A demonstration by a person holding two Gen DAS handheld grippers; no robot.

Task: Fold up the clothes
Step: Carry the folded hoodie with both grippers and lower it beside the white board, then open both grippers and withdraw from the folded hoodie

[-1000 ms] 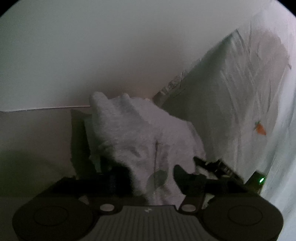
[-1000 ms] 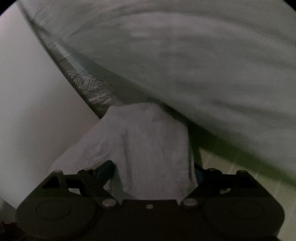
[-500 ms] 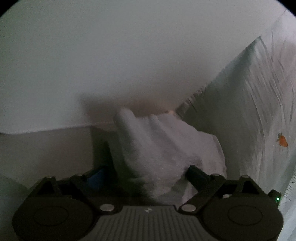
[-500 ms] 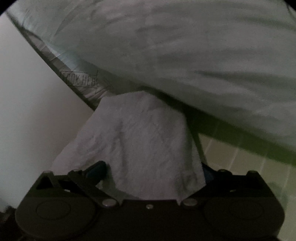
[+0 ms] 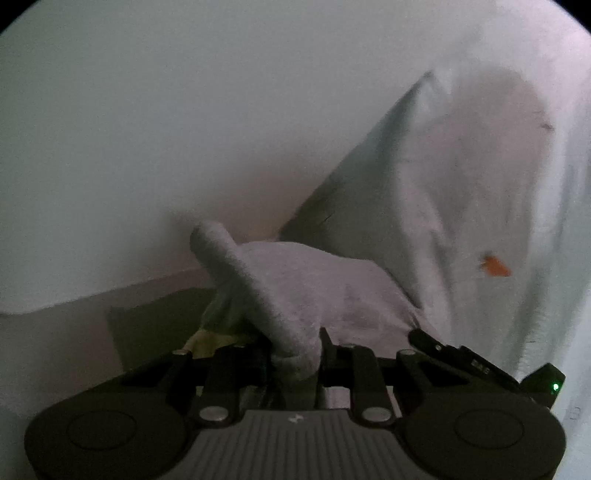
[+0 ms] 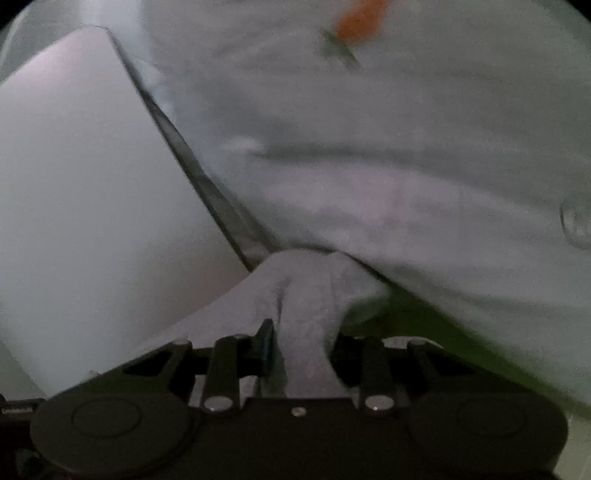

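A white terry cloth (image 5: 317,291) hangs bunched in front of me in dim light. My left gripper (image 5: 295,354) has its jaws closing on a rolled edge of this cloth, and the pads pinch it. In the right wrist view the same cloth (image 6: 306,295) is gathered into a thick fold. My right gripper (image 6: 303,347) has its jaws closing on that fold, with the blue pad pressed against it. Both grippers hold the cloth raised off the surface. The right gripper's body (image 5: 480,369) shows at the lower right of the left wrist view.
A pale sheet with a small orange carrot print (image 5: 495,266) fills the right side of the left wrist view and the top of the right wrist view (image 6: 362,18). A plain white wall (image 5: 184,129) stands behind. A greenish floor strip (image 6: 424,321) shows below the sheet.
Both grippers went from wide apart around the cloth to pinched on it. Both have risen, lifting the cloth, and the carrot print has come into the right wrist view.
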